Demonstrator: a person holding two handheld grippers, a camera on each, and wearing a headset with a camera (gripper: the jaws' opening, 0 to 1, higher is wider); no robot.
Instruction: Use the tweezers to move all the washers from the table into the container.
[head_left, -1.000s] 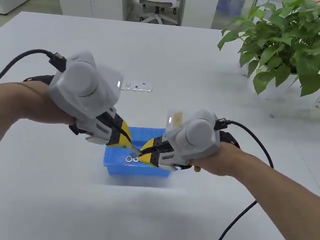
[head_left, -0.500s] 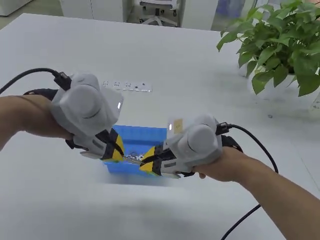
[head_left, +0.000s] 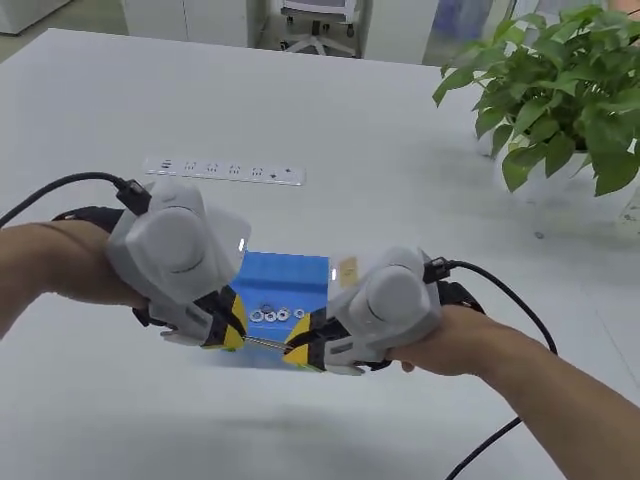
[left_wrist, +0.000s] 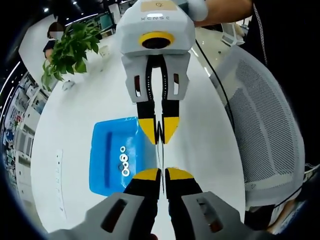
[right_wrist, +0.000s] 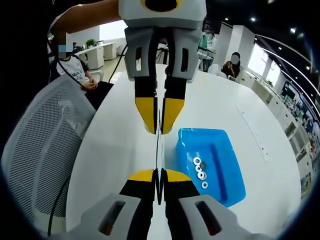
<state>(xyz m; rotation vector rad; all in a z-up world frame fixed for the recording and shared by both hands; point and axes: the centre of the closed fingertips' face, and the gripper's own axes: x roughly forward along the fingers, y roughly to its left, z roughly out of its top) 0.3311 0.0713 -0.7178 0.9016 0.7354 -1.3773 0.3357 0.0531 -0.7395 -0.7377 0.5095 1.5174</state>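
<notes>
A blue container (head_left: 290, 275) (left_wrist: 105, 155) (right_wrist: 222, 167) sits on the white table, and several washers (head_left: 278, 316) (left_wrist: 124, 162) (right_wrist: 200, 170) lie in a row inside it. My left gripper (head_left: 228, 330) (left_wrist: 161, 175) and right gripper (head_left: 298, 348) (right_wrist: 159, 176) face each other tip to tip over the container's near edge. Thin metal tweezers (head_left: 265, 342) (left_wrist: 160, 152) (right_wrist: 159, 150) span the short gap between them, level, and both grippers are shut on them, one at each end. The washers lie just beyond the tweezers.
A white power strip (head_left: 225, 170) lies on the table behind the container. A potted plant (head_left: 560, 90) stands at the far right. A mesh office chair (left_wrist: 265, 135) (right_wrist: 45, 135) is off the table's near edge. Cables trail from both grippers.
Both grippers have drawn back from inside the container toward its near edge and sunk lower, still with the tweezers between them. The washers now lie uncovered in the container.
</notes>
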